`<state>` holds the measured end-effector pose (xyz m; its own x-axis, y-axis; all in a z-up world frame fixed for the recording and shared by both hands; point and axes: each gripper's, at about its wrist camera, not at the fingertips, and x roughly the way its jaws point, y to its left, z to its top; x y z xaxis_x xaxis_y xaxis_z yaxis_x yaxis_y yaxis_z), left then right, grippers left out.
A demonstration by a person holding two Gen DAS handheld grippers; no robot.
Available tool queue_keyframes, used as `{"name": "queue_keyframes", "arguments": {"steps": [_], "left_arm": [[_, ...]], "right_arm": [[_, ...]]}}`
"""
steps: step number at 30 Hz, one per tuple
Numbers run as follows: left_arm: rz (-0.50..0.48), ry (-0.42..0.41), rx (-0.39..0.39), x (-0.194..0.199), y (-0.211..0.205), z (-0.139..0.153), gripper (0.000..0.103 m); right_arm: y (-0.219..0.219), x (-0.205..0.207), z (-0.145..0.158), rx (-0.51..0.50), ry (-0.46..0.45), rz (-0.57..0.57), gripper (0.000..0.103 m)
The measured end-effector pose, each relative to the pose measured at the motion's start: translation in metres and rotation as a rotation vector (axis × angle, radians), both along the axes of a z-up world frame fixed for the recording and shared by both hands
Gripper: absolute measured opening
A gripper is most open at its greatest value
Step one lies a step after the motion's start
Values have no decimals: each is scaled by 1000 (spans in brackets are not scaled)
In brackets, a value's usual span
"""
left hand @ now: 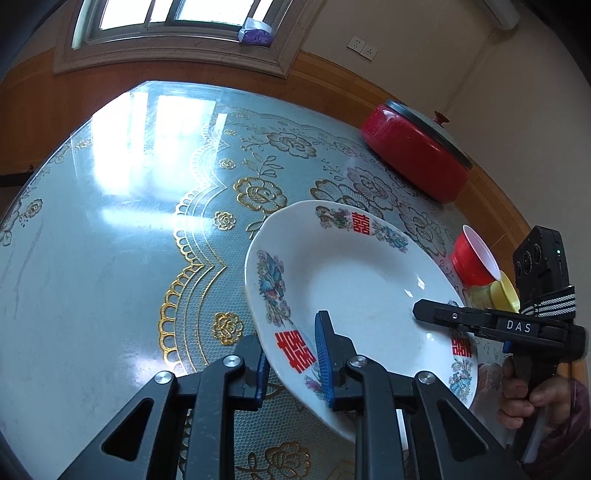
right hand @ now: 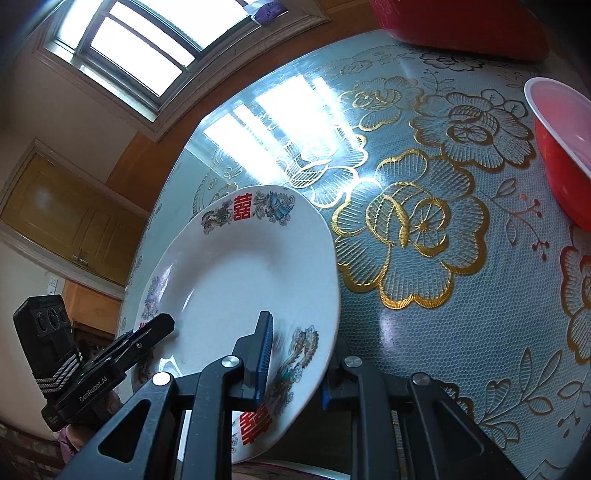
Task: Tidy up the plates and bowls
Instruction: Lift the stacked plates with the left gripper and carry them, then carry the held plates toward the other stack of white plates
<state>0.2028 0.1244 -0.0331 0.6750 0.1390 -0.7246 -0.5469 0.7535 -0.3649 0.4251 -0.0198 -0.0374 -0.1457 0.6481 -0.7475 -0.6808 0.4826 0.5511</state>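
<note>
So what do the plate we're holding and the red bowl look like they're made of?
The plate looks like glazed ceramic: glossy white with sharp highlights and printed decals. The red bowl looks like plastic or melamine, though I can't be sure: thin wall, softer sheen, red outside, white inside.

Both wrist views sit close over the bench [left hand: 110, 229], facing the window [left hand: 166, 14] from opposite sides, sharing the plate [left hand: 362, 288].

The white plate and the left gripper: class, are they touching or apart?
Touching. In the left wrist view the left gripper has its blue pads either side of the white plate's rim, pressed against it.
</note>
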Motion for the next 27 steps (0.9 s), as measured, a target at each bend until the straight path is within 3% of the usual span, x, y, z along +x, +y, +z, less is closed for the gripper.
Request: {"name": "queue_keyframes", "arguments": {"steps": [6, 15, 23, 27], "left_arm": [[-12, -13, -1, 0, -4, 2, 23], [-39, -41, -23, 2, -14, 4, 24], [-45, -27, -41, 5, -18, -2, 27], [-23, -10, -53, 8, -14, -7, 35]], "right_arm": [[3, -2, 1, -1, -2, 4, 19], [-3, 7, -5, 28, 104, -22, 22], [-7, 5, -4, 22, 85, -23, 20], [-5, 1, -3, 23, 83, -7, 19]]}}
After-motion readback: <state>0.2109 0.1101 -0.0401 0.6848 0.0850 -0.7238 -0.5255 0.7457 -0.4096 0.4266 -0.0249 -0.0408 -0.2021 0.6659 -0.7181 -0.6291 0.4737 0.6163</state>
